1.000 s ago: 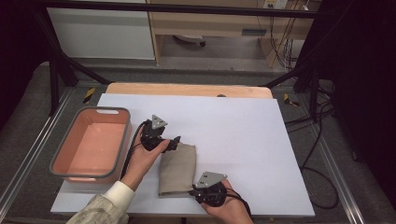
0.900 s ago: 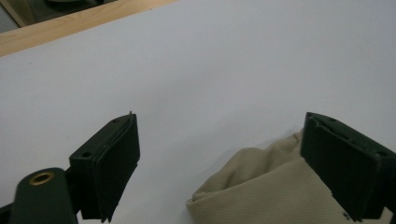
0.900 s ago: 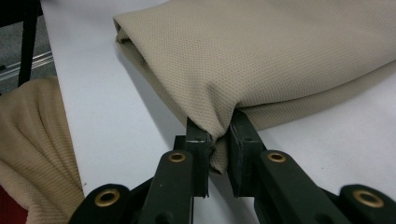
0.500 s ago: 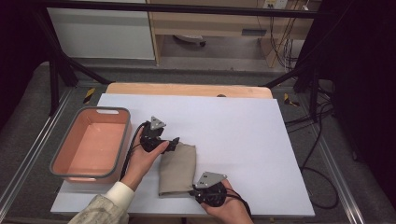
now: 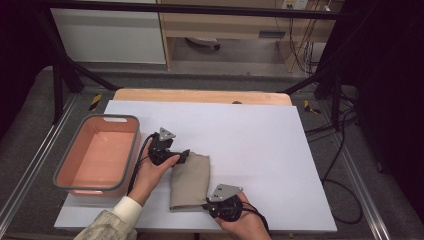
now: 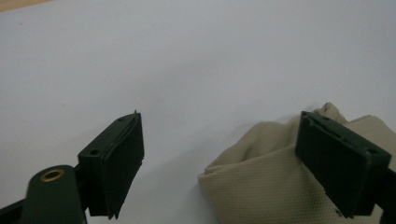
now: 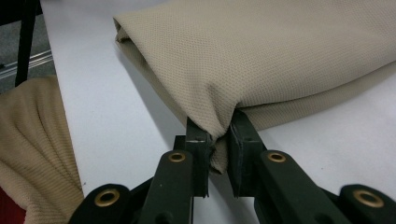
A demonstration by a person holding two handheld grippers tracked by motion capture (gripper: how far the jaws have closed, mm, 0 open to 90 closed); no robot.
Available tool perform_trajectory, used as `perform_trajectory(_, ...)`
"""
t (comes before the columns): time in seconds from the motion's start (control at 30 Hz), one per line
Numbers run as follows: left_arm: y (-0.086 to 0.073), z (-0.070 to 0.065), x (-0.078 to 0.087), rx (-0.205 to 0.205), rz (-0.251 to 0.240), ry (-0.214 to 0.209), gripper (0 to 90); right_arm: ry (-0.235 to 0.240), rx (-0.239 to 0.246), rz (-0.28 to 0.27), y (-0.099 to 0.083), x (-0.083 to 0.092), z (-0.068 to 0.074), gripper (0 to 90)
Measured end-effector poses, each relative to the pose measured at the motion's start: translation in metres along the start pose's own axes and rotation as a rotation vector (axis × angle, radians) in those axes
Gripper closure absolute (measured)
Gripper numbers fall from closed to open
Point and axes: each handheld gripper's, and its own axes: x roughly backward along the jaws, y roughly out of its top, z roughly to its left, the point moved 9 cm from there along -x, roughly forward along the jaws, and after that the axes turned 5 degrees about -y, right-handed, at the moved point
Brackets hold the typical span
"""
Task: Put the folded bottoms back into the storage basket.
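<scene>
A folded beige cloth [image 5: 190, 180] lies on the white table top [image 5: 260, 135], its long side running away from me. My left gripper [image 5: 183, 154] is at its far end. In the left gripper view the jaws [image 6: 219, 122] stand wide apart; they have just been closing a little. A bunched corner of the cloth [image 6: 261, 186] lies between them, close to the right-hand pad [image 6: 336, 168], and neither pad presses on it. My right gripper [image 5: 207, 205] is at the near end, its jaws [image 7: 217, 128] shut on a pinch of the cloth's [image 7: 280, 60] folded edge.
A pink tub with a grey rim [image 5: 111, 118] stands at the table's left side, beside my left hand. A beige sleeve [image 7: 28, 140] shows at the left of the right gripper view. Cables [image 5: 345, 165] hang off the table's right edge.
</scene>
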Motion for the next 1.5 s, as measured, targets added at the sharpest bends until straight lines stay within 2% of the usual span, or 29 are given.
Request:
perform_trajectory(0.5, -0.012, 0.000, -0.011, 0.004, 0.043, 0.003, 15.0, -0.002, -0.001, 0.003, 0.000, 0.000, 0.000, 80.7)
perform_trajectory(0.7, -0.017, -0.001, -0.010, 0.028, 0.035, -0.007, 16.9, -0.002, 0.001, 0.003, 0.000, 0.000, 0.000, 80.7)
perform_trajectory(0.8, -0.017, -0.003, -0.009, 0.056, 0.027, -0.032, 21.4, -0.002, 0.002, 0.001, 0.000, 0.000, 0.000, 80.6)
perform_trajectory(0.9, -0.013, -0.006, -0.003, 0.070, 0.006, -0.053, 21.8, -0.002, 0.000, 0.003, 0.000, 0.000, 0.000, 80.7)
perform_trajectory(1.0, -0.009, -0.010, 0.003, 0.062, -0.005, -0.063, 20.4, -0.001, -0.002, 0.002, 0.000, 0.000, 0.000, 80.6)
perform_trajectory(1.1, -0.013, -0.013, 0.003, 0.057, 0.031, -0.076, 20.2, -0.002, -0.001, 0.003, 0.000, 0.000, 0.000, 80.5)
perform_trajectory(1.3, -0.020, -0.009, -0.008, 0.083, 0.040, -0.086, 20.2, -0.004, 0.001, 0.001, 0.000, 0.000, 0.000, 80.5)
perform_trajectory(1.4, -0.022, -0.009, -0.012, 0.122, 0.044, -0.116, 24.4, -0.002, -0.005, 0.002, 0.000, 0.000, 0.000, 80.4)
perform_trajectory(1.5, -0.022, -0.011, -0.014, 0.143, 0.053, -0.140, 30.4, -0.002, -0.004, 0.002, 0.000, 0.000, 0.000, 80.4)
